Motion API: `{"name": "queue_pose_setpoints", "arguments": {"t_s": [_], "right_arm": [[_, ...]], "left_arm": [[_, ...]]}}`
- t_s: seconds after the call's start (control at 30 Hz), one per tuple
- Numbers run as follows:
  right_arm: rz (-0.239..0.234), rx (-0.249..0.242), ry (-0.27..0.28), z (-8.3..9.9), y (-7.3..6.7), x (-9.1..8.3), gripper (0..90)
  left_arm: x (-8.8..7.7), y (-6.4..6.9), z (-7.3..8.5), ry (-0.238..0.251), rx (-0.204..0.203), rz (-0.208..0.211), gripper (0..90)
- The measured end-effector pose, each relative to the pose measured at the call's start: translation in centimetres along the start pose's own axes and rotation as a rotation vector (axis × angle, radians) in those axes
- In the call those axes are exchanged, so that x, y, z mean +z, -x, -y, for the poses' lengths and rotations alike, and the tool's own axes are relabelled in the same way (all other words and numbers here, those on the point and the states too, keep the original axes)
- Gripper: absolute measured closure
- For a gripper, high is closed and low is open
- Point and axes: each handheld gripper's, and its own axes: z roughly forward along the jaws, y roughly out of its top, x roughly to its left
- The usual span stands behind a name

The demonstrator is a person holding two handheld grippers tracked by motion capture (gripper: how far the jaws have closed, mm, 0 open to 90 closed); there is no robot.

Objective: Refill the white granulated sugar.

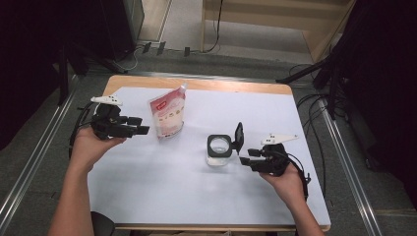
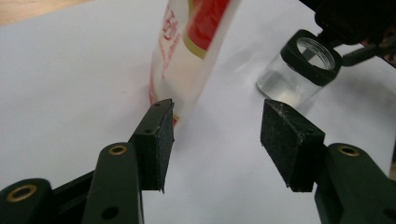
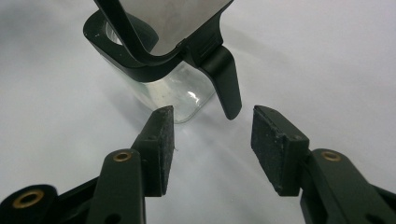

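Note:
A red and white stand-up pouch stands upright on the white sheet, left of centre. To its right sits a clear glass jar with a black collar and its flip lid raised. My left gripper hovers just left of the pouch, pointing at it, jaws open and empty. In the left gripper view the pouch rises just beyond the left pad, with the jar farther off. My right gripper sits right of the jar, open. Its view shows the jar and lid close ahead of the gripper.
A white sheet covers a wooden table whose bare strip runs along the far edge. Black stands and cables crowd the floor beyond the table's back corners. Metal rails run along both sides.

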Motion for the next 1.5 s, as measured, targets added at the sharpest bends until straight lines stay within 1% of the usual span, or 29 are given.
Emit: {"name": "queue_pose_setpoints", "arguments": {"t_s": [0.07,0.1,0.13,0.17,0.23,0.27,0.3,0.37,0.43,0.47,0.6,0.67,0.73,0.87,0.9,0.93,1.03,1.07,1.13,1.17,1.2,1.27,1.3,1.33,1.37,1.4,1.43,1.47,1.5], "right_arm": [[0.001,0.001,-0.001,0.0,0.0,0.0,50.0],[0.003,0.004,-0.002,0.0,0.0,0.0,50.0],[0.004,0.002,-0.002,0.1,0.0,0.0,49.9],[0.005,0.002,-0.002,0.1,0.0,0.0,49.9],[0.006,0.009,-0.005,0.2,0.0,0.0,49.9],[0.007,0.006,-0.006,0.3,0.0,0.0,50.0],[0.007,0.006,-0.006,0.3,0.0,0.0,50.0],[0.014,0.011,-0.011,0.5,0.0,-0.1,49.9],[0.014,0.011,-0.011,0.5,0.0,-0.1,49.9],[0.017,0.015,-0.013,0.6,0.0,-0.1,49.9],[0.025,0.016,-0.016,0.9,0.0,-0.2,49.9],[0.027,0.017,-0.016,1.0,0.0,-0.2,49.9],[0.028,0.025,-0.019,1.1,-0.1,-0.3,49.9],[0.036,0.028,-0.018,1.3,-0.2,-0.4,49.9],[0.037,0.026,-0.016,1.3,-0.2,-0.4,49.9],[0.034,0.021,-0.015,1.4,-0.4,-0.5,50.0],[0.029,0.018,-0.014,1.5,-0.7,-0.5,50.0],[0.024,0.026,-0.011,1.5,-0.9,-0.5,50.0],[0.020,0.026,-0.008,1.5,-1.0,-0.5,50.0],[0.017,0.029,-0.006,1.5,-1.2,-0.5,50.1],[0.017,0.029,-0.006,1.5,-1.2,-0.5,50.1],[0.001,0.027,0.001,1.5,-1.4,-0.4,51.1],[0.001,0.027,0.001,1.5,-1.4,-0.4,51.1],[-0.010,0.028,0.003,1.4,-1.6,-0.4,52.2],[-0.010,0.028,0.003,1.4,-1.6,-0.4,52.2],[-0.025,0.027,0.006,1.4,-1.8,-0.3,53.8],[-0.025,0.027,0.006,1.4,-1.8,-0.3,53.8],[-0.035,0.021,0.004,1.3,-2.1,-0.3,54.7],[-0.036,0.018,0.002,1.2,-2.2,-0.2,55.0]], "left_arm": [[0.2,-0.1,-0.2,-0.001,-0.006,-0.001,45.4],[0.5,-0.2,-0.5,-0.010,0.005,0.001,45.1],[0.6,-0.1,-0.7,-0.015,0.008,-0.010,44.9],[0.8,-0.2,-0.9,-0.012,0.020,-0.008,44.8],[0.9,-0.2,-1.2,-0.018,0.017,-0.005,44.3],[1.2,-0.2,-1.8,-0.011,0.013,-0.016,44.2],[1.2,-0.2,-1.8,-0.011,0.013,-0.016,44.1],[1.8,-0.1,-2.6,-0.011,0.021,-0.005,44.1],[2.0,-0.1,-2.8,-0.010,0.016,0.002,43.9],[2.5,-0.1,-3.1,-0.003,0.015,0.003,43.9],[3.1,-0.1,-3.5,-0.012,0.009,-0.007,45.0],[3.4,-0.2,-3.7,0.001,0.001,-0.017,46.1],[3.7,-0.2,-3.9,0.006,-0.007,-0.012,47.5],[4.3,-0.2,-4.2,0.010,-0.010,-0.012,56.3],[4.5,-0.2,-4.3,0.018,-0.015,-0.002,56.3],[4.7,-0.3,-4.3,0.022,-0.028,0.003,59.4],[4.9,-0.4,-4.3,0.026,-0.031,0.002,64.8],[5.0,-0.4,-4.3,0.019,-0.025,-0.017,67.3],[5.1,-0.4,-4.3,0.023,-0.028,-0.018,69.2],[5.1,-0.5,-4.3,0.032,-0.042,-0.011,73.4],[5.1,-0.5,-4.3,0.032,-0.042,-0.011,74.8],[5.2,-0.5,-4.2,0.037,-0.047,-0.006,77.1],[5.3,-0.5,-4.2,0.044,-0.061,-0.001,77.1],[5.3,-0.5,-4.2,0.048,-0.072,-0.002,80.6],[5.3,-0.5,-4.2,0.051,-0.067,-0.009,80.6],[5.3,-0.5,-4.1,0.053,-0.058,-0.015,85.8],[5.4,-0.6,-4.1,0.052,-0.058,-0.007,85.8],[5.4,-0.6,-4.1,0.044,-0.063,-0.012,90.0],[5.3,-0.6,-4.1,0.039,-0.067,-0.011,90.0]]}}
